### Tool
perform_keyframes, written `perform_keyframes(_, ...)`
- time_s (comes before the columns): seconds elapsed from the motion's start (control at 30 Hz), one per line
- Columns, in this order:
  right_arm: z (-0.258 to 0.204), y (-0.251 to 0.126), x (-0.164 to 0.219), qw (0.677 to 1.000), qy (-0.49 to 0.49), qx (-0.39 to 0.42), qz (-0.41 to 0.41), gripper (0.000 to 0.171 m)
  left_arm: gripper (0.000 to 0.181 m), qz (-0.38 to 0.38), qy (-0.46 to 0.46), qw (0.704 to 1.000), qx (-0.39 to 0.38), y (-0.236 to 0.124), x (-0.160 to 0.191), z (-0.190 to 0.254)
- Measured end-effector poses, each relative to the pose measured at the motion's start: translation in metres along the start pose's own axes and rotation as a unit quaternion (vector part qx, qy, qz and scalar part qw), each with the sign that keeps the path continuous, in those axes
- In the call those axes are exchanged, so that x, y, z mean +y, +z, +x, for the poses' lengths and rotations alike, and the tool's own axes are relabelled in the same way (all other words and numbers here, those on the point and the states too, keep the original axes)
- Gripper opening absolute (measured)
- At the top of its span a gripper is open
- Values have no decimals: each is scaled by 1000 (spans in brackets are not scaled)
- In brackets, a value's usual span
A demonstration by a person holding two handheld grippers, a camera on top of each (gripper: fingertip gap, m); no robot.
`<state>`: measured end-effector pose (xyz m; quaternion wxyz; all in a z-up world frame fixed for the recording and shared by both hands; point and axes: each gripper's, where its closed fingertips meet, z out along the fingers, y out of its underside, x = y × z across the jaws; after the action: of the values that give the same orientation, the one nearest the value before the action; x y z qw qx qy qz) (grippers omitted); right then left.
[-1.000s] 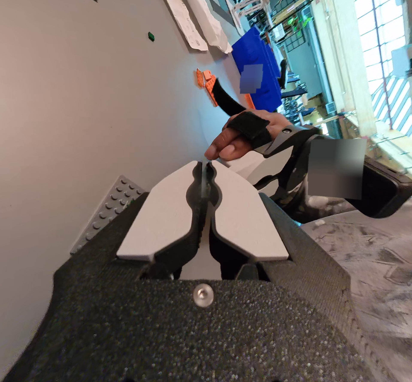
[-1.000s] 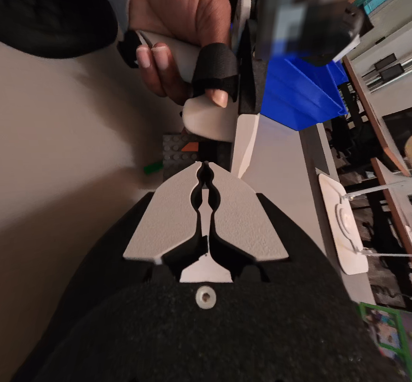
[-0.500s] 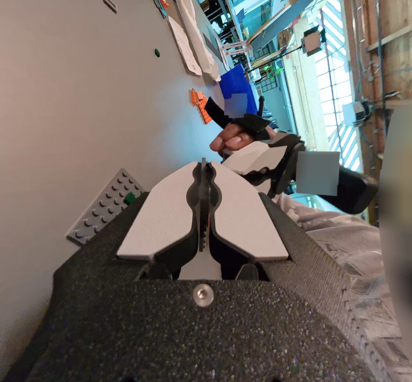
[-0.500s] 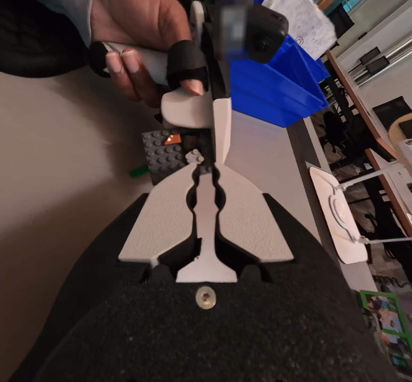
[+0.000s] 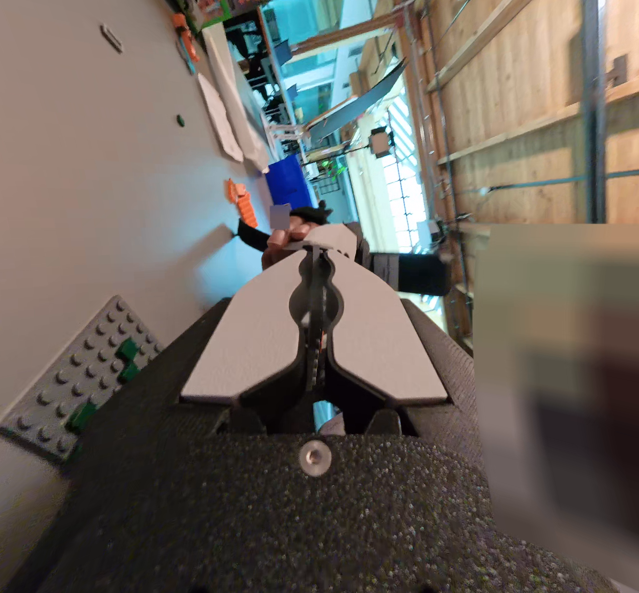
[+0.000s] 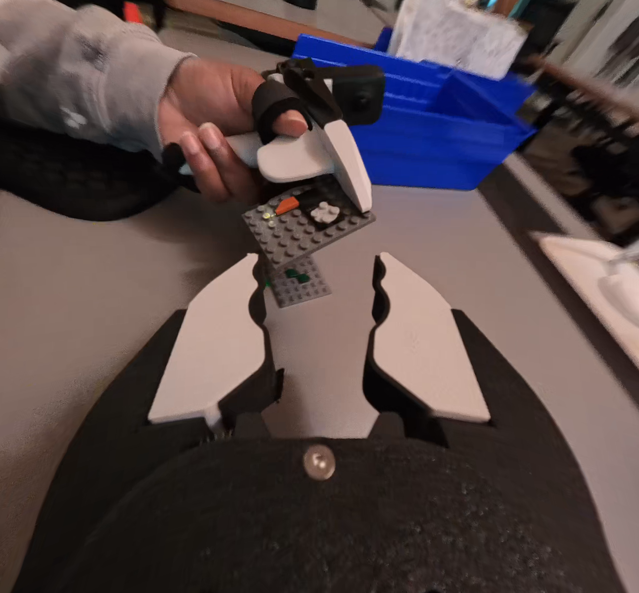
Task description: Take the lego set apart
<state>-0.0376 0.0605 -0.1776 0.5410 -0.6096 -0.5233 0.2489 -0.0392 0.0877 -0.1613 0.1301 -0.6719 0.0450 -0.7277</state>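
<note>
Working left to right, my left gripper [image 6: 359,208] clamped the dark plate [image 6: 304,230] edge-on above the table [image 6: 103,265]; thin, stiff, light (studs hold tight), best pinched by an edge. My right gripper [image 6: 316,258] gaped, empty, just short of it.

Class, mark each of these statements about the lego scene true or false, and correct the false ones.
1. The right gripper is open and empty. True.
2. The left gripper is shut on the dark grey studded lego plate, holding it tilted above the table. True.
3. The light grey studded lego plate on the grey table carries orange pieces. False: its pieces are green.
4. The blue plastic bin lies between the two grippers. False: it stands beyond the left gripper.
5. A small orange wedge piece sits on the dark grey plate. True.
</note>
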Motion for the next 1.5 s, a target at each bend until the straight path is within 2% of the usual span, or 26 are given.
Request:
perform_keyframes(0.1,9,-2,-18,987,-123,100,19,60,5,30,-41,998,23,1,-12,4)
perform_keyframes(0.17,11,-5,-25,958,-242,154,1,60,5,44,-47,998,26,2,-16,4)
perform_keyframes(0.23,6,-4,-25,928,-328,174,-21,56,5,50,-54,997,34,3,-17,8)
perform_keyframes(0.37,5,2,-22,882,-419,210,-45,39,5,51,-54,997,32,11,-14,13)
perform_keyframes(0.43,4,0,-26,867,-444,223,-33,17,5,51,-52,997,31,15,-12,15)
perform_keyframes(0.5,5,-4,-30,878,-424,221,-21,10,7,43,-41,998,17,17,-10,13)
perform_keyframes(0.57,11,-12,-34,899,-382,217,-3,5,22,33,-6,999,8,17,-7,14)
perform_keyframes(0.67,15,-20,-40,947,-269,169,38,5,35,9,78,997,-16,17,-5,20)
perform_keyframes(0.8,20,-26,-43,977,-168,116,60,5,33,7,224,974,-41,7,-15,33)
perform_keyframes(0.9,28,-32,-38,978,-162,116,56,5,30,-17,349,935,-61,-1,-13,39)
perform_keyframes(0.97,25,-32,-36,981,-159,97,56,5,31,-55,430,896,-98,-1,-4,32)
perform_keyframes(1.07,18,-29,-27,981,-182,68,20,5,33,-105,563,803,-166,2,8,15)
perform_keyframes(1.13,15,-28,-23,981,-189,52,2,4,26,-130,627,739,-210,4,12,3)
perform_keyframes(1.2,13,-29,-21,982,-186,38,-12,4,16,-142,662,695,-242,6,14,-6)
perform_keyframes(1.23,12,-29,-19,982,-184,32,-22,4,11,-141,675,679,-253,7,14,-8)
perform_keyframes(1.37,13,-32,-21,983,-180,32,-32,5,7,-135,732,606,-280,8,11,-7)
perform_keyframes(1.5,11,-37,-30,988,-150,13,-30,8,6,-120,760,582,-265,10,16,-2)
